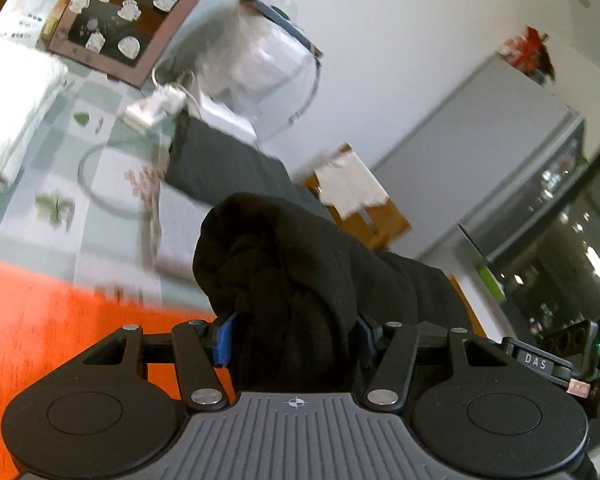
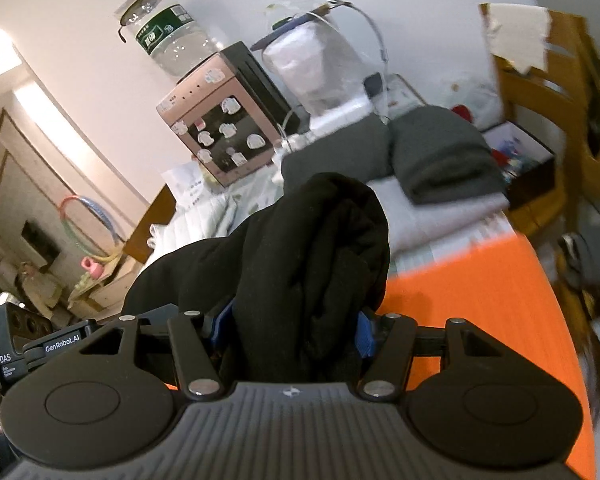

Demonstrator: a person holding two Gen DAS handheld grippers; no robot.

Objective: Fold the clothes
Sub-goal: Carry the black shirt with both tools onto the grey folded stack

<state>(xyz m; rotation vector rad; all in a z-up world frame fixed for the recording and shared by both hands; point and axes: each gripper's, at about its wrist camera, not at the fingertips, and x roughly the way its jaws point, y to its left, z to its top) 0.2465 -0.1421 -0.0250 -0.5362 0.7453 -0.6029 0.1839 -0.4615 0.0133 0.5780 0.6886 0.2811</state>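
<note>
A black garment [image 1: 292, 280] is bunched into thick folds and lifted off the table, caught at two places: the left gripper [image 1: 294, 344] is clenched on one wad of it, the blue pads [image 1: 224, 344] pressing into the cloth from both sides, and the right gripper [image 2: 290, 334] grasps another wad [image 2: 320, 264] the same way, with its blue pads [image 2: 365, 336] sunk against the fabric. From each grip the cloth trails sideways toward the other gripper, so the garment hangs between the two. Below it lies an orange mat [image 2: 480, 300] on a table covered with a pale checked cloth [image 1: 60, 184]. Farther back on the table rest dark grey folded clothes [image 2: 440, 156], lying just in front of a clear plastic container with a wire handle [image 2: 324, 64]. Beside that stands a pink box-shaped appliance [image 2: 220, 136] dotted with white stickers and topped by an upturned water bottle [image 2: 168, 36]. A wooden chair [image 2: 540, 104] with a white cloth [image 2: 516, 32] draped over its back stands at the table's far edge. In the left wrist view a white power strip [image 1: 156, 108] lies near the container.
</note>
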